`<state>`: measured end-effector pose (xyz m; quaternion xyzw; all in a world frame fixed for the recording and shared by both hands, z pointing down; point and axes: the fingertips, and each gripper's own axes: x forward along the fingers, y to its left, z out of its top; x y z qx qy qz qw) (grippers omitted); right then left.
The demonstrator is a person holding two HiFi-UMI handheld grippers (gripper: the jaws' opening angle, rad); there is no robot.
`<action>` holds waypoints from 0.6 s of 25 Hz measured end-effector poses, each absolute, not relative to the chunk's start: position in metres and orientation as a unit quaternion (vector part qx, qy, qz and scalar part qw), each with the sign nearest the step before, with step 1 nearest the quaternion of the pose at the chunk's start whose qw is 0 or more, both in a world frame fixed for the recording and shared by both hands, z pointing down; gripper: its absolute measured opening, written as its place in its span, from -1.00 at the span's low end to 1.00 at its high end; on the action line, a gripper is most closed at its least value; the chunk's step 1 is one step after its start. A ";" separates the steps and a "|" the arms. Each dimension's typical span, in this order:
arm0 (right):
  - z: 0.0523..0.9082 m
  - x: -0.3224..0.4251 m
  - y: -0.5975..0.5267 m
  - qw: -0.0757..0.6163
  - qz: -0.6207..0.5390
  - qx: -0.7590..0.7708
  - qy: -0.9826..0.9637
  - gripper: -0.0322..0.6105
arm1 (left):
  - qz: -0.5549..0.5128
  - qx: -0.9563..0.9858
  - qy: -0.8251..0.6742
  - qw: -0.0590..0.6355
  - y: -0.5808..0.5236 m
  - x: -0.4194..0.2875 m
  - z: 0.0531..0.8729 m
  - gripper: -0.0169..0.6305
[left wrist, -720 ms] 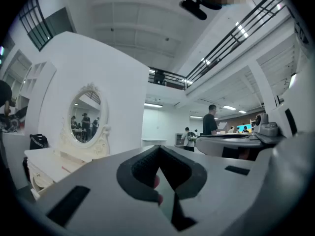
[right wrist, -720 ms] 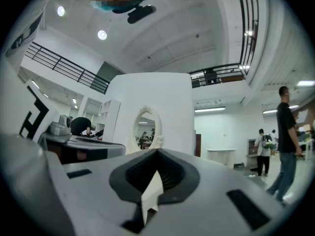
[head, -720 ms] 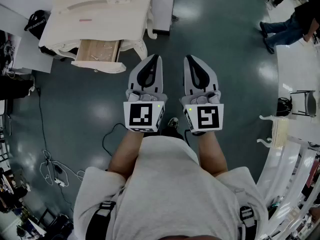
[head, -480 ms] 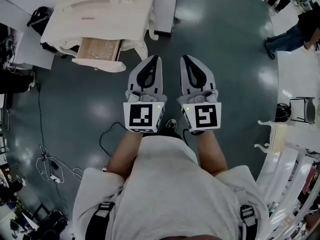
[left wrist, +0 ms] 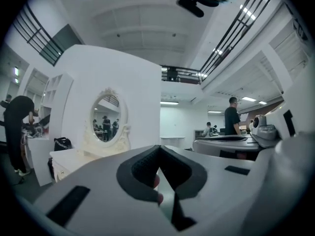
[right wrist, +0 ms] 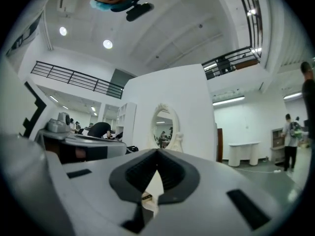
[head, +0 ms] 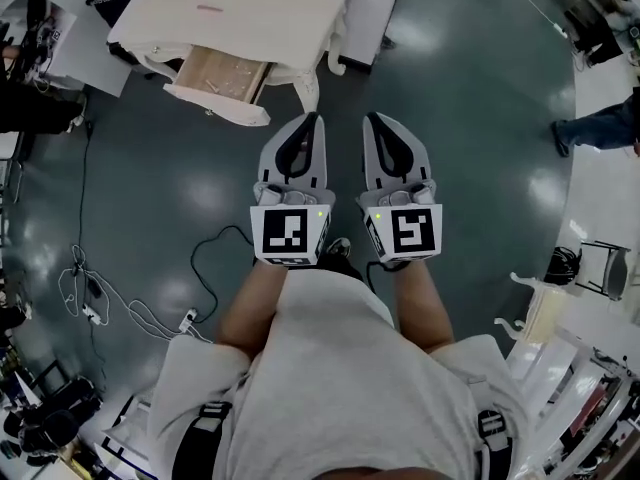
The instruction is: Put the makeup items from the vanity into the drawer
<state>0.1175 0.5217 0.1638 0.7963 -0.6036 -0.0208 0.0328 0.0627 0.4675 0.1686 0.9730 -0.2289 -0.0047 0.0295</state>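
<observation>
Now | left claw [head: 314, 121], right claw [head: 375, 121] closed | drawer [head: 222, 74] (open) well ahead-left

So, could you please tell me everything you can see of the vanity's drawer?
The drawer stands pulled well out of the front of the cream vanity, at the top left of the head view. Its inside looks like pale bare wood, while its front panel is cream and curved to match the vanity's carved apron. A few small pale bits lie on its bottom, too small to name. It hangs over the dark green floor, held only by the vanity.
</observation>
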 end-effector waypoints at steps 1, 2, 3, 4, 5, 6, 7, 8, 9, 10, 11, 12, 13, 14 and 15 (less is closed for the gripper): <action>0.166 0.115 0.513 0.030 -0.019 0.790 -0.612 -0.86 | -0.003 0.971 -0.237 0.031 0.459 0.061 0.171 -0.93; 0.167 0.113 0.503 0.028 -0.017 0.784 -0.620 -0.86 | -0.003 0.969 -0.244 0.033 0.450 0.059 0.173 -0.93; 0.167 0.112 0.492 0.026 -0.017 0.779 -0.626 -0.86 | -0.003 0.968 -0.249 0.034 0.440 0.059 0.174 -0.93; 0.167 0.112 0.481 0.025 -0.017 0.775 -0.631 -0.86 | -0.005 0.967 -0.253 0.036 0.430 0.059 0.174 -0.93; 0.167 0.112 0.469 0.028 -0.018 0.771 -0.636 -0.86 | -0.006 0.966 -0.257 0.038 0.419 0.060 0.175 -0.93; 0.168 0.112 0.457 0.032 -0.018 0.767 -0.641 -0.86 | -0.008 0.964 -0.262 0.040 0.407 0.061 0.176 -0.93; 0.169 0.112 0.444 0.038 -0.019 0.762 -0.647 -0.86 | -0.010 0.962 -0.269 0.043 0.394 0.062 0.178 -0.93; 0.169 0.114 0.430 0.043 -0.018 0.757 -0.652 -0.86 | -0.011 0.960 -0.275 0.046 0.380 0.064 0.179 -0.93; 0.170 0.118 0.416 0.046 -0.018 0.753 -0.656 -0.86 | -0.011 0.959 -0.281 0.046 0.367 0.067 0.180 -0.93; 0.170 0.122 0.402 0.047 -0.017 0.750 -0.659 -0.86 | -0.011 0.957 -0.285 0.045 0.354 0.070 0.181 -0.93; 0.171 0.127 0.389 0.046 -0.016 0.748 -0.661 -0.86 | -0.011 0.957 -0.288 0.042 0.342 0.072 0.182 -0.93; 0.172 0.130 0.376 0.046 -0.015 0.747 -0.663 -0.86 | -0.010 0.956 -0.291 0.040 0.330 0.073 0.183 -0.93; 0.174 0.131 0.363 0.047 -0.014 0.745 -0.665 -0.86 | -0.009 0.955 -0.293 0.040 0.318 0.073 0.185 -0.93; 0.176 0.131 0.350 0.050 -0.013 0.743 -0.668 -0.86 | -0.009 0.954 -0.296 0.043 0.306 0.071 0.187 -0.93; 0.178 0.129 0.337 0.054 -0.012 0.739 -0.672 -0.86 | -0.009 0.953 -0.299 0.046 0.293 0.068 0.188 -0.93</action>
